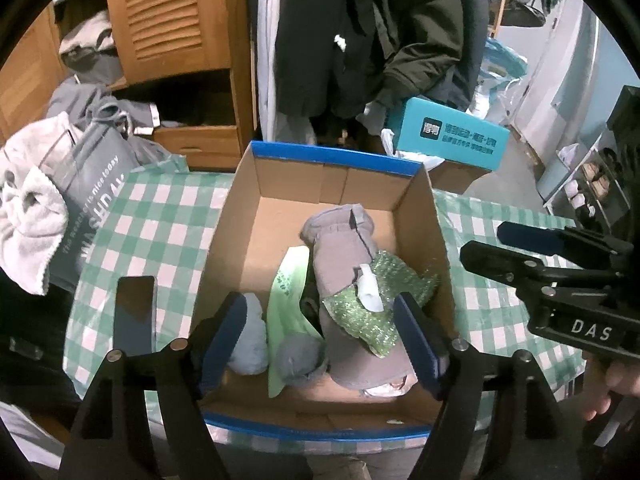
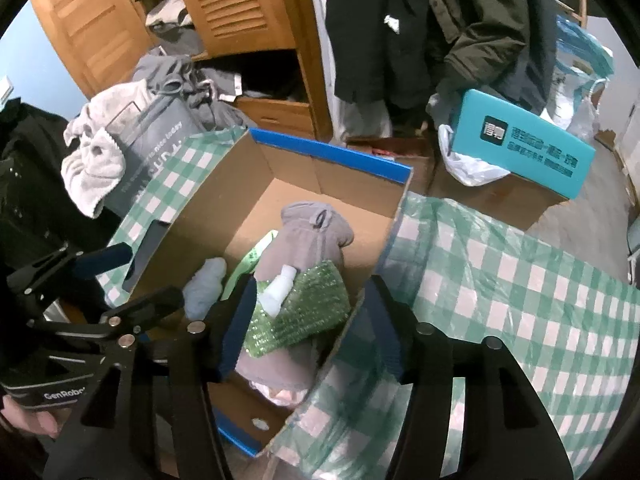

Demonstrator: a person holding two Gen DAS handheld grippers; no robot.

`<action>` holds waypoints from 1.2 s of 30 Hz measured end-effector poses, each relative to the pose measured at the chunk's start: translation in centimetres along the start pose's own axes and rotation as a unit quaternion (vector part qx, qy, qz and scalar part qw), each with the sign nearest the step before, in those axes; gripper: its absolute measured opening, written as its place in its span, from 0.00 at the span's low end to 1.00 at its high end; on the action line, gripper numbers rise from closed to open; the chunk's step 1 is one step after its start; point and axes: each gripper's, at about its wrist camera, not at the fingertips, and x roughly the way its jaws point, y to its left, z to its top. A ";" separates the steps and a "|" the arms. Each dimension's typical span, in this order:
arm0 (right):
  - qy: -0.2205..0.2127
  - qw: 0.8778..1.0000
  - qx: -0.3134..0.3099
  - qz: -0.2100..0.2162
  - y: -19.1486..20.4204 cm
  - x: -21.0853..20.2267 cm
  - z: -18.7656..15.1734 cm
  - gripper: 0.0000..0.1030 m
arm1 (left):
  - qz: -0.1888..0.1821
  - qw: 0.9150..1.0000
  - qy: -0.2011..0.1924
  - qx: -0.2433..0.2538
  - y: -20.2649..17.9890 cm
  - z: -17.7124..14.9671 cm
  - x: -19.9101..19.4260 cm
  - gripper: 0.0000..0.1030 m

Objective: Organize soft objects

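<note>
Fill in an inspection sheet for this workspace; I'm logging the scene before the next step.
Surface: green-and-white checked tablecloth covers the table.
Job's things: open cardboard box with blue rim holds a grey mitten, a glittery green cloth lying over it, a pale green plastic bag and a light blue soft lump.
Clutter: dark flat phone beside the box; grey printed bag with a white towel.
Grippers: left tool and right tool both open over the box, holding nothing.
Cables: nothing seen.
Surroundings: wooden louvred cabinet, hanging dark coats, teal printed carton.
</note>
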 end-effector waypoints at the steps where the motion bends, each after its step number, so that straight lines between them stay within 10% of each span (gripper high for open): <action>1: -0.003 1.000 0.002 -0.002 -0.2 -0.3 -0.1 0.60 | 0.001 1.000 -0.004 0.003 -0.3 0.0 -0.3 0.76; 36: -0.060 0.998 0.007 -0.032 -3.5 -8.4 -4.1 0.62 | 0.013 0.995 -0.083 0.060 -6.1 -0.6 -4.6 0.87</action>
